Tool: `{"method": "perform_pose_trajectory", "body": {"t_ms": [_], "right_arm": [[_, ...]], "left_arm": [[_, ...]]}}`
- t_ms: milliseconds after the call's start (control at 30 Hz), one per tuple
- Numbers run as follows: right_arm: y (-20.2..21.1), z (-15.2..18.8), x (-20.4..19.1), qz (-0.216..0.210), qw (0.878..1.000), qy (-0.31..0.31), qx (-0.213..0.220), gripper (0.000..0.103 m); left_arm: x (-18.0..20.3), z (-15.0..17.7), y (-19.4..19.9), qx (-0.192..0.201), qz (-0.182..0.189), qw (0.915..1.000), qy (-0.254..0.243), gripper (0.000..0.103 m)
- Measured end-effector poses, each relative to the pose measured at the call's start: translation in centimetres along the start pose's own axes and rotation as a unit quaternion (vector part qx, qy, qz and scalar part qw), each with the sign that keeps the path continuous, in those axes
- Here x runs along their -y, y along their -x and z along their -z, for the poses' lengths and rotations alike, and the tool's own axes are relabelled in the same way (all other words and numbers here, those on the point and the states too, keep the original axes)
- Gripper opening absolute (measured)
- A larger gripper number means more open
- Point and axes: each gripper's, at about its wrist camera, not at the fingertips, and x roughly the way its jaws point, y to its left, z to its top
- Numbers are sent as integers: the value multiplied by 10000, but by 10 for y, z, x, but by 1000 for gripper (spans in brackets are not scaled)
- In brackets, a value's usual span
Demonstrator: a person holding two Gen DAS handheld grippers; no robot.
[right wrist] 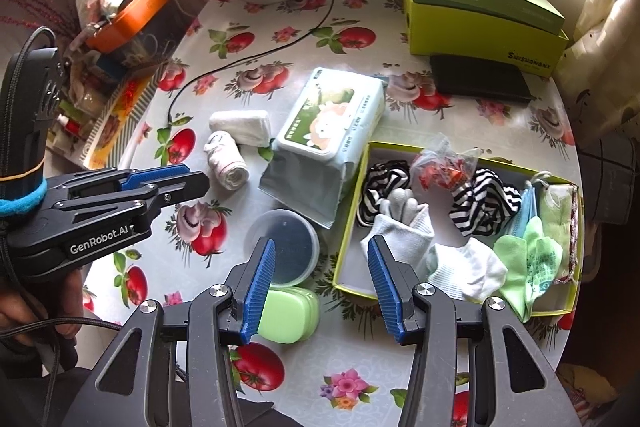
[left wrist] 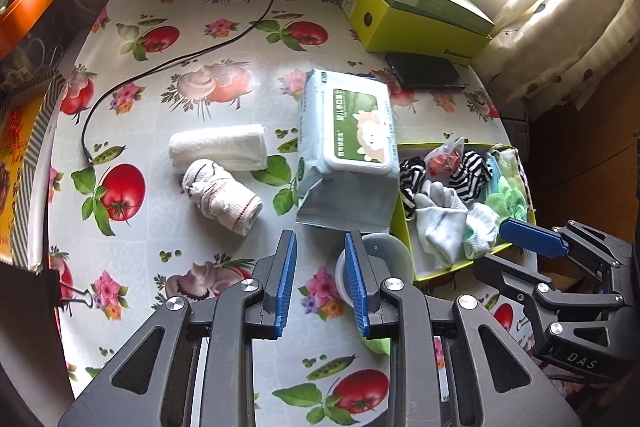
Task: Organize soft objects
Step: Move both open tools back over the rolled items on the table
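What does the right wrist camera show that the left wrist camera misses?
Only the right wrist view shows the pale green case near its own jaws, the whole dark lid of the round tub, and the hand gripping the left gripper. Only the left wrist view shows the binder clip at the table's edge. Both share the wipes pack, the two rolled towels and, and the open box of socks. Both grippers are open and empty.
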Motion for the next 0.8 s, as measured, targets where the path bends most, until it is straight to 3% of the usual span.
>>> {"method": "perform_pose_trajectory", "body": {"t_ms": [600, 800], "right_arm": [[-14, -14, -18, -57, 9997, 195, -130, 50], [-20, -19, -22, -86, 9996, 231, -170, 50]], "left_arm": [[-36, -4, -13, -179, 151, 9982, 553, 26], [-57, -5, -20, -213, 187, 9956, 894, 35]]}}
